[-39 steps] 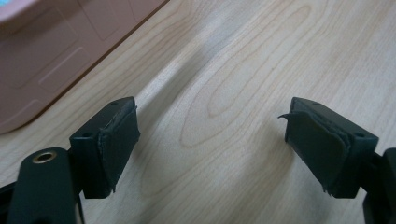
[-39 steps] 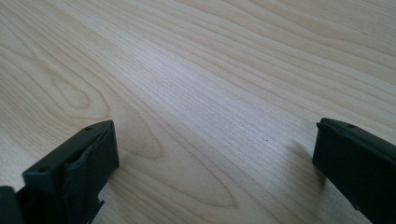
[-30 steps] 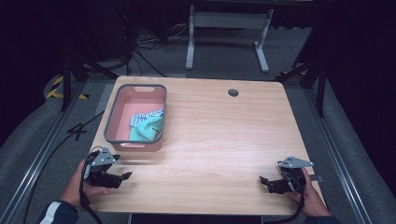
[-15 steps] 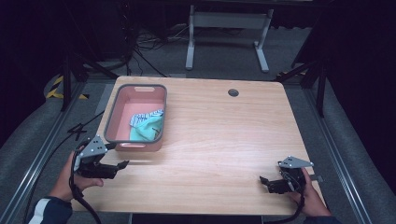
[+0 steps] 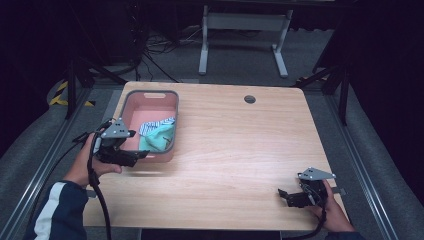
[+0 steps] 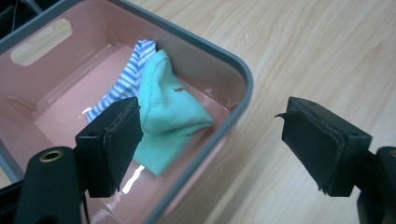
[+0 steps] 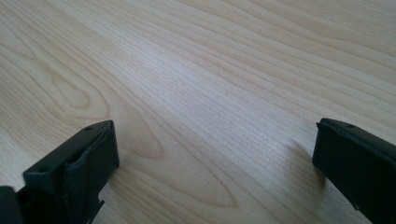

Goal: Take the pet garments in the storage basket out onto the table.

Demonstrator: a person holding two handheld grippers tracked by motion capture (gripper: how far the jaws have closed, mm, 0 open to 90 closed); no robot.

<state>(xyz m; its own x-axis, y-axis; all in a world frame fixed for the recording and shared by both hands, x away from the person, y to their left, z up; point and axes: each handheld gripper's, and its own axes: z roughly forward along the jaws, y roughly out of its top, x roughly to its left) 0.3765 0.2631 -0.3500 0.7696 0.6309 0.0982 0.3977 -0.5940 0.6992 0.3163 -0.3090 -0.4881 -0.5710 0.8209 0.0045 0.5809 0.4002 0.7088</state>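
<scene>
A pink bin with a grey rim (image 5: 150, 94) (image 6: 243, 79) stands at the table's left. Inside it lie a mint-green cloth (image 5: 159, 138) (image 6: 170, 107) and a blue-and-white striped cloth (image 5: 152, 125) (image 6: 123, 81). My left gripper (image 5: 142, 154) (image 6: 212, 144) hovers open over the bin's near right corner, one jaw above the green cloth and the other outside the rim, holding nothing. Low over bare wood near the table's front right corner, my right gripper (image 5: 284, 195) (image 7: 215, 168) stands open and empty.
The wooden table (image 5: 240, 145) has a round cable hole (image 5: 249, 99) near its far edge. A white metal stand (image 5: 240, 35) and cables lie on the dark floor beyond. Black cables trail from both grippers off the front edge.
My left gripper has risen from the table's front left and moved forward to the bin's near corner. The right gripper has stayed where it was.
</scene>
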